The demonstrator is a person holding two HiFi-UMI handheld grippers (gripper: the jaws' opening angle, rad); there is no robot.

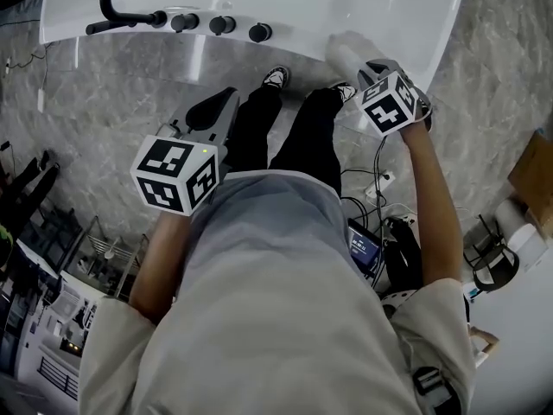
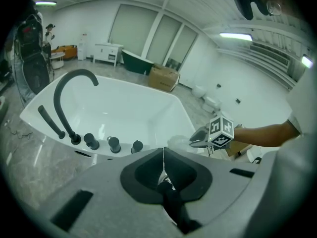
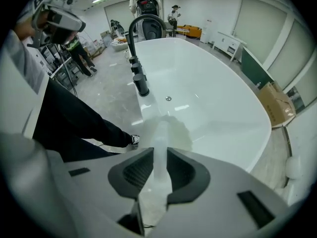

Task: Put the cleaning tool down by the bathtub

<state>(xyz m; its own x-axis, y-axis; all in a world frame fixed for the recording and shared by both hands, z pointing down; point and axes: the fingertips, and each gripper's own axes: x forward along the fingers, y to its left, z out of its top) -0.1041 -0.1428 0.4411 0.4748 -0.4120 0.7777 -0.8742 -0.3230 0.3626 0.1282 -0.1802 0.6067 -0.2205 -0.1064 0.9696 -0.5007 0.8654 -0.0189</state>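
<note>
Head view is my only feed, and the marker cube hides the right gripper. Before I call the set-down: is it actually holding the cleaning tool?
Observer: Yes. The right gripper view shows the right gripper shut on the cleaning tool. The tool's pale translucent handle runs between the jaws, and its round end is out over the bathtub rim.
Operator: And the left gripper, is anything in it?
Observer: No. In the left gripper view the left gripper is shut, jaws together with nothing between them.
</note>
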